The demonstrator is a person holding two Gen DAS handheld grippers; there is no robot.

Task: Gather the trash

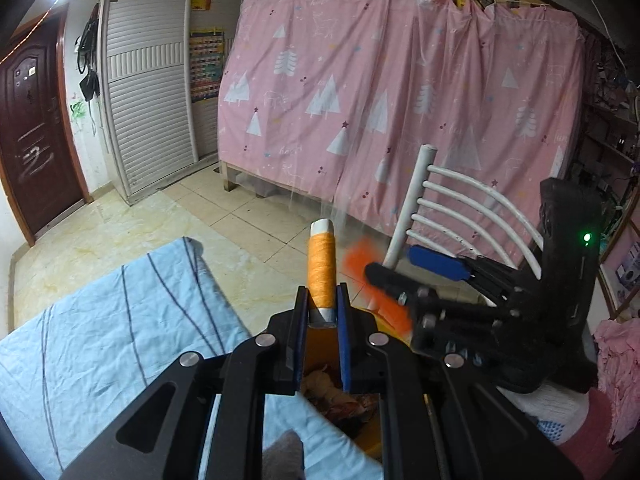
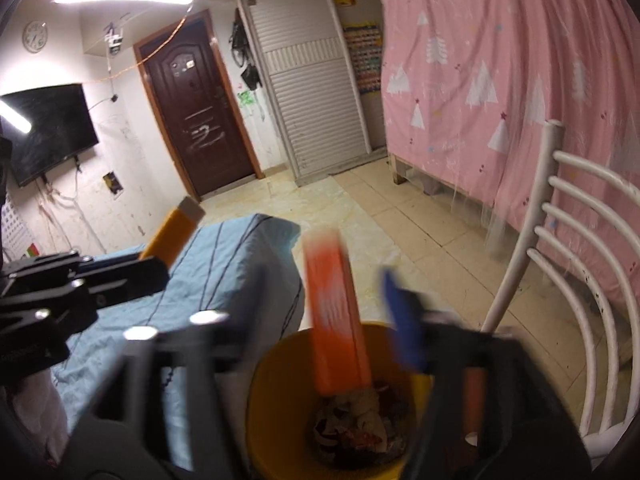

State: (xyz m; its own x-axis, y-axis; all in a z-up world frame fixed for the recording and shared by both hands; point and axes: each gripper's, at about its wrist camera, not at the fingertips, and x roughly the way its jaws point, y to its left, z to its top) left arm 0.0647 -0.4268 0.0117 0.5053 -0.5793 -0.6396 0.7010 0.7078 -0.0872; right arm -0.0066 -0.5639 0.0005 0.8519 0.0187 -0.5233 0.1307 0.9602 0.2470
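My left gripper point(image 1: 322, 300) is shut on an orange thread spool point(image 1: 321, 268) with white ends, held upright above a yellow bin point(image 1: 320, 344). The spool also shows at the left of the right wrist view point(image 2: 172, 236). My right gripper point(image 2: 340, 300) is open over the yellow bin point(image 2: 280, 380), which holds crumpled wrappers point(image 2: 352, 420). A blurred orange box point(image 2: 336, 320) hangs between its fingers, apart from the blue pad point(image 2: 404, 328), with its lower end in the bin. The box shows as an orange blur point(image 1: 372, 280) in the left wrist view.
A light blue striped sheet point(image 1: 100, 340) covers a surface left of the bin. A white slatted chair point(image 2: 580, 280) stands at the right. A pink curtain point(image 1: 380, 100) hangs behind it. Tiled floor point(image 2: 400, 220) lies beyond, with a brown door point(image 2: 200, 120) at the far wall.
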